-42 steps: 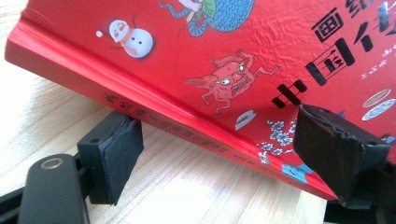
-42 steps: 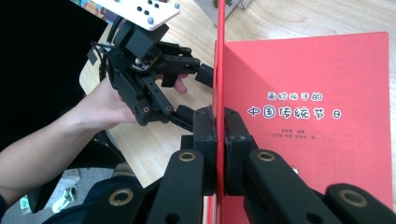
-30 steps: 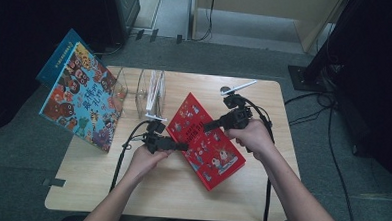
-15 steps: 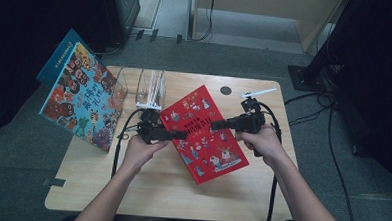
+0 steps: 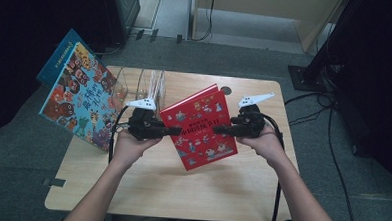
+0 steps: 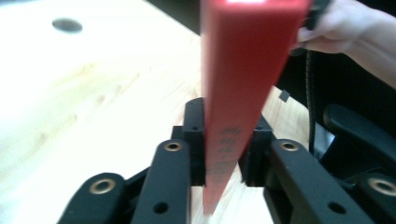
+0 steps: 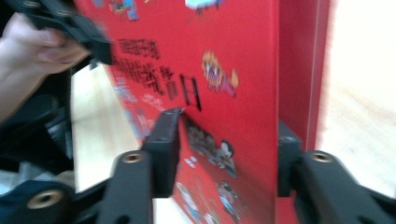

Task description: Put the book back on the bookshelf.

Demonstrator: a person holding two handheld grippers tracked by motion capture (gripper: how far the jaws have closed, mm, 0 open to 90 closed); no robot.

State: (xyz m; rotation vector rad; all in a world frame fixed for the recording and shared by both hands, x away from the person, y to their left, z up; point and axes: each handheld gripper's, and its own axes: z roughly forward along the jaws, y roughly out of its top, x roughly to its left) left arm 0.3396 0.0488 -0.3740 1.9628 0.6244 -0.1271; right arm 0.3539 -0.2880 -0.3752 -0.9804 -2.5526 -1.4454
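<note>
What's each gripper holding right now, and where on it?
Left gripper clamps the red book at its spine edge; right gripper straddles the opposite edge, jaws just opening.

Large dark Chinese characters are printed across the red book (image 7: 224,70) cover; only 日 can be made out, rest blurred. Small dark characters run down its spine (image 6: 229,154), unreadable. Big characters on the colourful book (image 5: 82,98) are not legible.

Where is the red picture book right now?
In the high view, the red picture book is held up over the table's middle, between the left gripper and right gripper.
</note>
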